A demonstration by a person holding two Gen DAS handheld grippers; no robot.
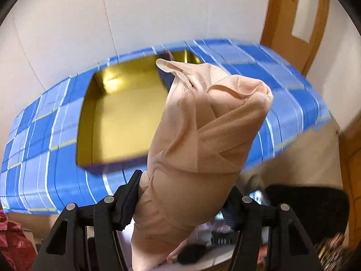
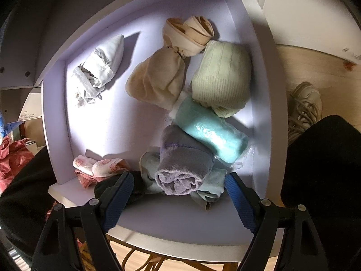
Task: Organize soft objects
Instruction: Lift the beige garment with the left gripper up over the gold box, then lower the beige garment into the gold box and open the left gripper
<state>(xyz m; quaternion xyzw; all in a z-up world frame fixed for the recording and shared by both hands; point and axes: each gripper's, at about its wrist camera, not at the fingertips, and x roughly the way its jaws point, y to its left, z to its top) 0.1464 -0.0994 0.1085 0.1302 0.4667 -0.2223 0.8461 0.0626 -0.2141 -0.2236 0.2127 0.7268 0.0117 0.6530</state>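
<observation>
At the bottom of the left wrist view, the left gripper (image 1: 180, 205) is clamped on a peach-coloured rolled garment (image 1: 203, 140), its jaws pressing the roll from both sides. The roll stands up through the middle of the frame and tilts toward the upper right. Behind it, in the centre left, lies an open box (image 1: 126, 117) with a shiny gold inside, resting on a blue checked cloth (image 1: 291, 94) that spans the frame. A white wall (image 1: 158, 11) fills the top, with a wooden door (image 1: 293, 22) at the upper right.

At the bottom of the right wrist view, the right gripper (image 2: 178, 194) has its jaws spread wide and holds nothing. Between its tips lies a purple rolled sock (image 2: 182, 167) in a white drawer (image 2: 101, 117). A pink patterned cloth (image 2: 99, 169) sits at the lower left. Just above the purple sock lies a mint-green bundle in clear plastic (image 2: 209, 128), touching it. Farther up are a pale green knitted roll (image 2: 223, 76), a beige roll (image 2: 155, 81) and a tan band roll (image 2: 191, 33). A grey-white bundle (image 2: 97, 72) lies apart at the upper left. A shoe (image 2: 304, 106) shows at the right edge.
</observation>
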